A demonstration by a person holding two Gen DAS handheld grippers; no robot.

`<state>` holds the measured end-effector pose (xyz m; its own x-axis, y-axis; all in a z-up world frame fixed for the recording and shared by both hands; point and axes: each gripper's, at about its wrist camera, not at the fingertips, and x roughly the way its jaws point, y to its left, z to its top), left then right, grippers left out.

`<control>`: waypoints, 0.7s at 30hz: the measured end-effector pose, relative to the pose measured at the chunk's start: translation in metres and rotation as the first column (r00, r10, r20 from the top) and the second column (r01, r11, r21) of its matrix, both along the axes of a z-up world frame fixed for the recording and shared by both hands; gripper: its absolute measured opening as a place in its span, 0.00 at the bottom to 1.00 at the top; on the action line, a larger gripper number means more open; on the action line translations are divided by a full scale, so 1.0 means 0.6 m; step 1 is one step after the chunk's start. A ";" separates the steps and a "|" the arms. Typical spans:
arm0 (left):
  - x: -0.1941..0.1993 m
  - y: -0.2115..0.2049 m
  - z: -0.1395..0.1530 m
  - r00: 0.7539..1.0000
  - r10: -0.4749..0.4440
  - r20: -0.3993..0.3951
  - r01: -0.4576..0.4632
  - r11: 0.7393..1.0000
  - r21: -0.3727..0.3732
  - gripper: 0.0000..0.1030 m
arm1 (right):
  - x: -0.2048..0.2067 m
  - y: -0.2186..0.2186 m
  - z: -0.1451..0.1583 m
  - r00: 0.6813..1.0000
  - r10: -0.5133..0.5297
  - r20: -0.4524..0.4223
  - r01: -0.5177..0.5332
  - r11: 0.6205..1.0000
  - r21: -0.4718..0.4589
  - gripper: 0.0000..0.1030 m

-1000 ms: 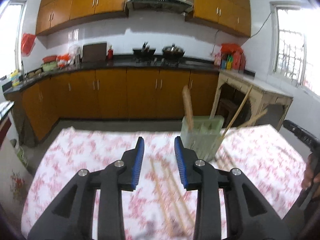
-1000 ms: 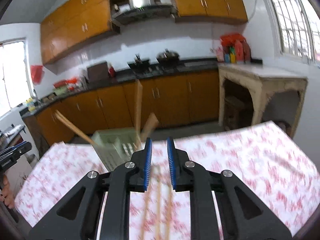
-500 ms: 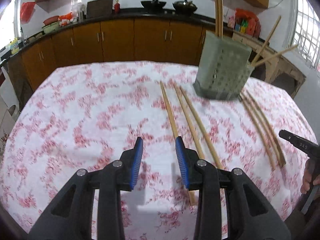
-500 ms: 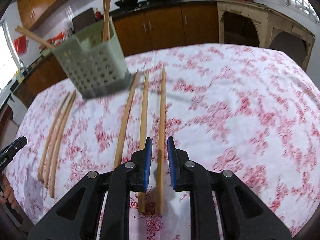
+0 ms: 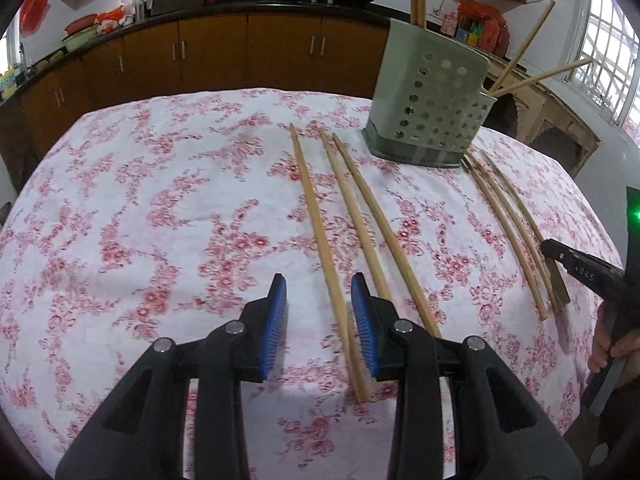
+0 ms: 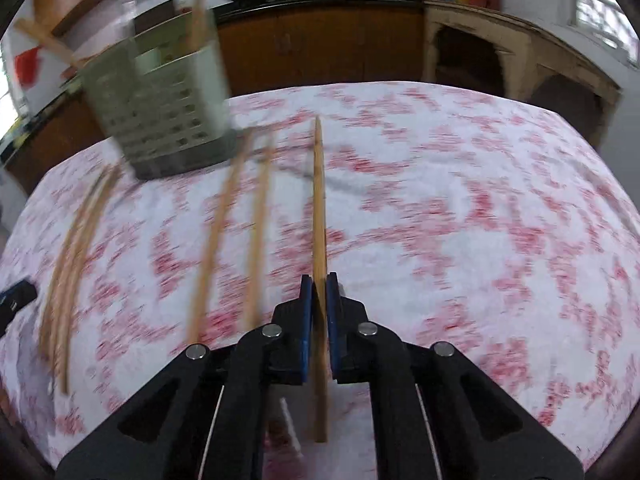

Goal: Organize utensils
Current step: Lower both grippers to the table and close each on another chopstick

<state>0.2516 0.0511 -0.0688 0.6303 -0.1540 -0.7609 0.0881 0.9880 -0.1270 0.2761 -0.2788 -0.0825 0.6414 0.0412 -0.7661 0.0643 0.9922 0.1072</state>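
A slender round bamboo chopstick (image 6: 319, 216) is pinched between the ribbed blue pads of the right gripper (image 6: 319, 280), right of the perforated grey-green plastic utensil holder (image 6: 160, 116). The left gripper (image 5: 319, 286) is held wide apart over another bamboo chopstick (image 5: 320, 236), near the holder (image 5: 430, 96), on a red-flowered white tablecloth (image 5: 160, 220).
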 end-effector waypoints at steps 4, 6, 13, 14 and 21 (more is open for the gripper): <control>0.005 -0.012 -0.007 1.000 -0.013 -0.012 0.013 1.000 0.000 0.33 | 0.007 -0.032 0.001 0.997 -0.080 -0.015 0.080 0.996 0.035 0.07; 0.007 -0.018 -0.010 1.000 -0.018 -0.018 0.018 1.000 0.010 0.32 | 0.006 -0.032 0.001 0.997 -0.070 -0.014 0.071 0.997 0.020 0.07; 0.022 -0.035 -0.024 0.999 0.001 -0.039 0.002 0.997 0.079 0.10 | 0.005 -0.025 0.001 0.999 -0.038 -0.010 0.038 0.999 0.005 0.07; 0.025 -0.033 -0.023 0.999 0.003 -0.041 0.000 0.997 0.077 0.09 | 0.009 -0.023 0.000 0.999 -0.033 -0.011 0.033 0.999 0.005 0.07; 0.077 0.011 -0.021 0.997 0.059 -0.045 -0.055 0.996 0.076 0.08 | 0.036 -0.026 0.000 1.000 -0.023 -0.003 0.022 1.000 -0.009 0.07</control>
